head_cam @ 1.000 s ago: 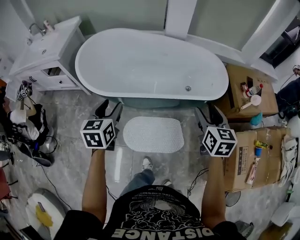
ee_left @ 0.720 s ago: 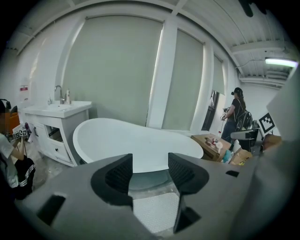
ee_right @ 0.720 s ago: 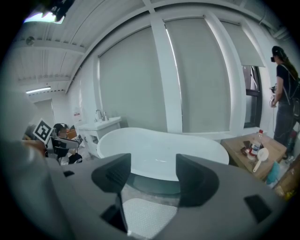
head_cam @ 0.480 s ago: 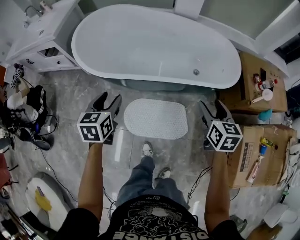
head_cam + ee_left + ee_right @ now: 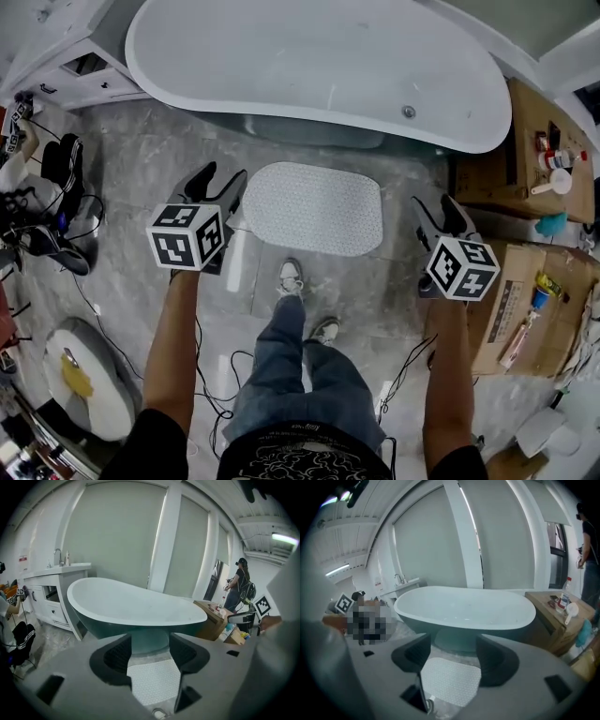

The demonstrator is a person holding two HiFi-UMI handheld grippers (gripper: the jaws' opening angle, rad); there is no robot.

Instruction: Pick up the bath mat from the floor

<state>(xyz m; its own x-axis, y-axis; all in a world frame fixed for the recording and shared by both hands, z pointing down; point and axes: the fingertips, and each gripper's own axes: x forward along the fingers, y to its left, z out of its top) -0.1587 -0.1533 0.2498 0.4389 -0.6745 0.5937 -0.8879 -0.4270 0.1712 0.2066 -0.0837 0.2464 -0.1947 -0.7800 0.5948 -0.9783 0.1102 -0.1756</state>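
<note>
- bath mat [image 5: 314, 208]: white, pebbled, rounded corners; laid flat on the grey floor [image 5: 141, 169], just in front of the bathtub [image 5: 319, 66], long side along the tub; not lifted
- a shoe [image 5: 291, 277] of the person is seen near the mat's near edge, not on it
- left gripper [image 5: 221, 178]: held at the mat's left edge; jaws spread and just opened wider; nothing is caught between them; mat and tub base are only seen past the gap in the left gripper view
- right gripper [image 5: 436, 204]: held off the mat's right edge, apart from it; jaws spread, nothing pinched; mat seen on the floor beyond the gap in the right gripper view
- contact between either gripper and the mat is not shown
- cardboard boxes [image 5: 511, 309] are stacked at the floor's right side, small bottles on top
- white vanity cabinet [image 5: 66, 70] is seen at the tub's left end
</note>
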